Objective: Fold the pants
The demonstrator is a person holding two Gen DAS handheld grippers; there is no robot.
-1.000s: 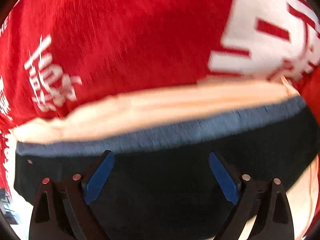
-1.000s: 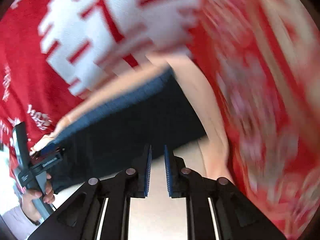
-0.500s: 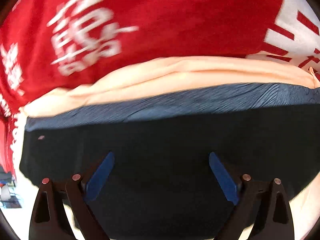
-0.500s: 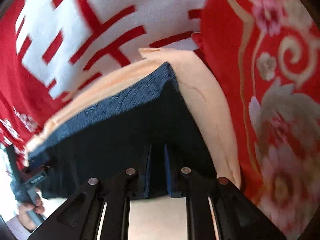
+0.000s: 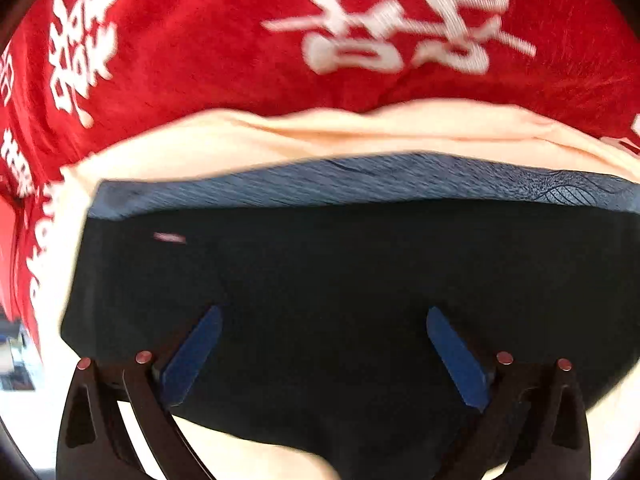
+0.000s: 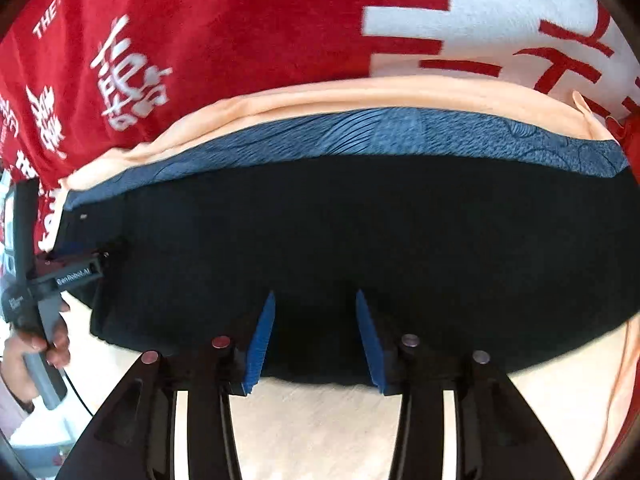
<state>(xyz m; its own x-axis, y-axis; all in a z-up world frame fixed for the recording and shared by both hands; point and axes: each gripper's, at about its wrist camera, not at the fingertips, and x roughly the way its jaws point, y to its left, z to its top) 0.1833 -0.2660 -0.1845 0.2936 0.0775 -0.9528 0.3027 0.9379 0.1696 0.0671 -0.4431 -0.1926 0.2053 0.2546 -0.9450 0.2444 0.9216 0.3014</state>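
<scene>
Pants [image 5: 340, 280]: dark, folded into a compact wide rectangle, lying flat on a peach cloth [image 5: 320, 140] that is spread over a red blanket [image 5: 200, 60] with white lettering. A patterned blue band [image 6: 360, 136], presumably the waistband, runs along the 12 o'clock edge of the bundle in both views.

Left gripper [image 5: 324, 324]: fingers spread wide, hovering over the 6 o'clock portion of the pants. Nothing is pinched between them; the fabric lies undisturbed below.

Right gripper [image 6: 314, 308]: fingers at a moderate gap, having just been opening. They stand at the 6 o'clock edge of the pants with dark fabric visible between them, but the pads do not press on it. In this view the left gripper's body, held by a hand [image 6: 36, 344], is at 9 o'clock, over the left end of the bundle.

Progress assessment:
- The bundle's edges look straight and the layers stacked, so at least one fold appears complete
- Neither gripper holds fabric, which suggests a fold has been laid down and let go
- Remaining work, as a judgement: possibly one more fold across the long axis, or smoothing; the pictures do not settle whether the task counts as finished
</scene>
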